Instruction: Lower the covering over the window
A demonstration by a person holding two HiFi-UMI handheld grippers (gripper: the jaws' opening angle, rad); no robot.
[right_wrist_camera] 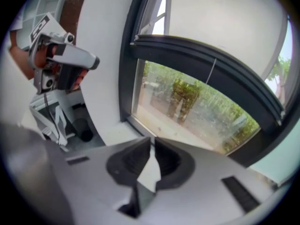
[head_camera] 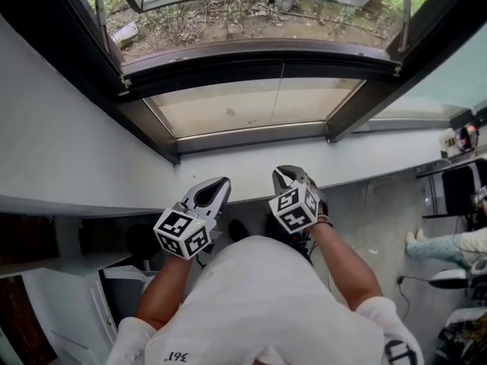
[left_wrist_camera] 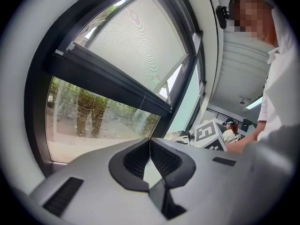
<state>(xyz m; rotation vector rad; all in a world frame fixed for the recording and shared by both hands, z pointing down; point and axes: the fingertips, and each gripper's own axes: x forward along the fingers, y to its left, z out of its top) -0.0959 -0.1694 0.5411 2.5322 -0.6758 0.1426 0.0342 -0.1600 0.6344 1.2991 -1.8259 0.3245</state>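
Fingers (left_wrist_camera: 136, 161) (right_wrist_camera: 126, 163) together, empty, white sill (head_camera: 251, 169), dark window frame (head_camera: 251, 63)

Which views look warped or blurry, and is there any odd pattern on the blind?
Left gripper view: fisheye bows the window frame, and moiré rings ripple across the blind. Right gripper view: same bowing, soft blur, blind washed out white. Head view: sharpest, evenly daylit.

seated person (head_camera: 449, 247) edge-cropped, thin cord (right_wrist_camera: 212, 71) barely discernible
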